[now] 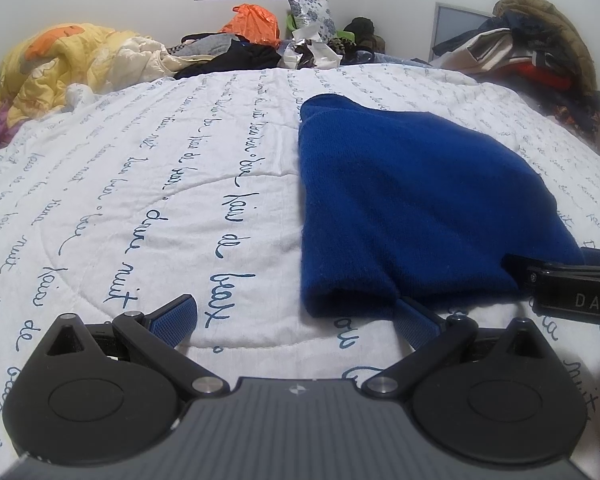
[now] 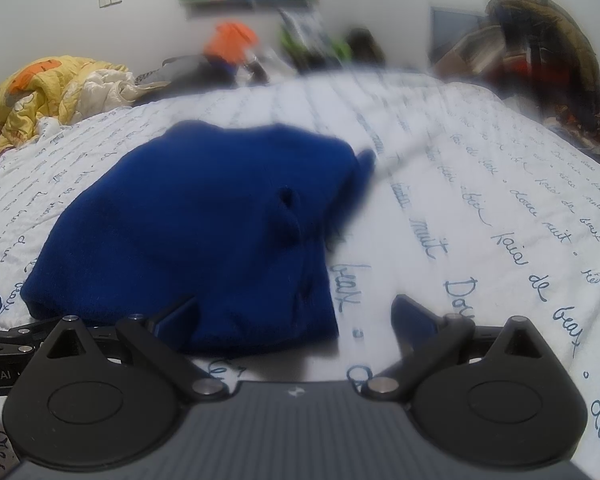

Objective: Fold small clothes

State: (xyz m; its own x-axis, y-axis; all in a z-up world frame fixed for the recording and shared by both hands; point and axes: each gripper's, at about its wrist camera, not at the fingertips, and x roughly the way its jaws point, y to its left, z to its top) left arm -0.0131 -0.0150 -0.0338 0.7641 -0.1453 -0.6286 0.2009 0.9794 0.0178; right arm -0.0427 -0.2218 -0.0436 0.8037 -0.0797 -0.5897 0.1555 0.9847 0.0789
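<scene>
The blue knit garment [image 1: 400, 200] is lying already folded into a compact bundle on the script-printed quilt [image 1: 140, 200], at 1 o'clock of the left gripper [image 1: 296, 316] and 11 o'clock of the right gripper [image 2: 296, 316], both standing wide-jawed and empty, leaving perhaps one final fold.

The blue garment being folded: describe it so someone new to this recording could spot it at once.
Start at the white quilt with blue handwriting that covers the bed. The blue garment lies folded on it, just ahead of both open hand-held grippers. It is the only solid deep-blue knit piece, apart from the mixed clothes heaped along the far wall.
</scene>
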